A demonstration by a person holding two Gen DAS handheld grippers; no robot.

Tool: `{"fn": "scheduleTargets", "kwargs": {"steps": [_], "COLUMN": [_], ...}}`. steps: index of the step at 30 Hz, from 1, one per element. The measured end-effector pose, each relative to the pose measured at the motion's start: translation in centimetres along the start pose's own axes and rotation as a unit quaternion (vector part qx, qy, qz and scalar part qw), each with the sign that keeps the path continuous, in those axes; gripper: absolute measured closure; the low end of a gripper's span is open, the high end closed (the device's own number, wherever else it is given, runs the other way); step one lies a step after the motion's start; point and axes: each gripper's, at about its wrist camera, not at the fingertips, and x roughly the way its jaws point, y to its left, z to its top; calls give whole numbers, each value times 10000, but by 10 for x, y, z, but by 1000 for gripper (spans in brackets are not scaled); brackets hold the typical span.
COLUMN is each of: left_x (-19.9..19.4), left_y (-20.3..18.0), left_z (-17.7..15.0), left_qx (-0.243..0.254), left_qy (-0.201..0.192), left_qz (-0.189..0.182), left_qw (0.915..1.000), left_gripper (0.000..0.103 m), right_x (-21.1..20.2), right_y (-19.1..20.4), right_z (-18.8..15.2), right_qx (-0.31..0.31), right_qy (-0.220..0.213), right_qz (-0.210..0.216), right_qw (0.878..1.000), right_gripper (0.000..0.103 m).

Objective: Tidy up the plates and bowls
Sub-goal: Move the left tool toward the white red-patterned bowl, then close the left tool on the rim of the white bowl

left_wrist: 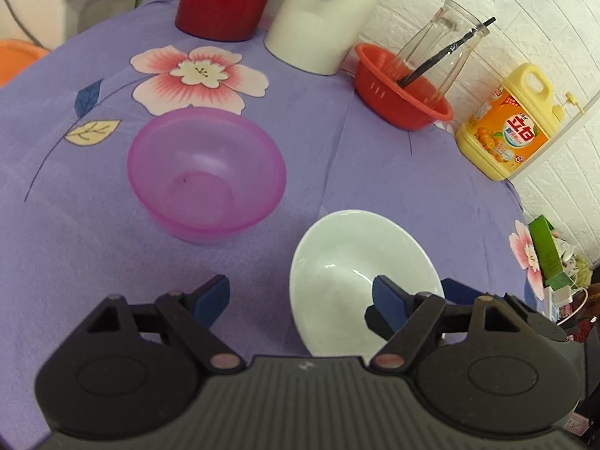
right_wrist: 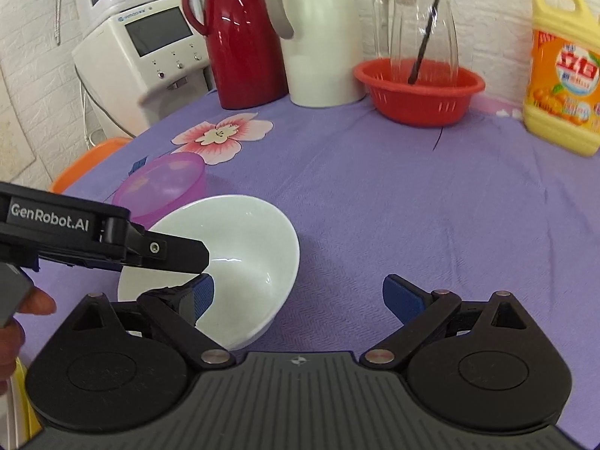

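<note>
A white bowl (left_wrist: 337, 262) (right_wrist: 247, 232) sits tipped on the purple flowered tablecloth (left_wrist: 375, 172), near the front. A translucent purple bowl (left_wrist: 206, 172) (right_wrist: 161, 187) stands upright to its left. My left gripper (left_wrist: 300, 292) is open; its right finger (left_wrist: 386, 292) reaches inside the white bowl and its left finger hangs over bare cloth. In the right wrist view that left gripper's finger (right_wrist: 180, 251) lies across the white bowl's rim. My right gripper (right_wrist: 298, 292) is open too, with its left finger (right_wrist: 198, 296) over the white bowl's near side and its right finger over cloth.
Along the back stand a red thermos (right_wrist: 240, 37), a white jug (right_wrist: 318, 37), and a red colander (right_wrist: 420, 90) holding a glass pitcher (right_wrist: 420, 18). A yellow detergent bottle (right_wrist: 562, 75) stands at the right, a white appliance (right_wrist: 150, 48) and an orange stool (right_wrist: 82, 165) beyond the left edge.
</note>
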Motion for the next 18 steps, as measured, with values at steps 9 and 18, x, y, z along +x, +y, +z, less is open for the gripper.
{"fn": "scheduleTargets", "kwargs": {"steps": [9,18], "left_x": [11,15], "left_y": [-6,-11], "left_z": [-1,-8], "left_qx": [212,68], "left_qy": [168,76], "left_qz": [9,-184], "left_qw": [9996,9998], "left_gripper": [25,58], "right_x": [12,7], "right_y": [3,14], "right_z": [-4,-5], "right_qx": [-183,-471], "right_qy": [-20,-18], "right_qz": [-95,186], "right_qw": [9998,9987], "right_gripper": [0,11]}}
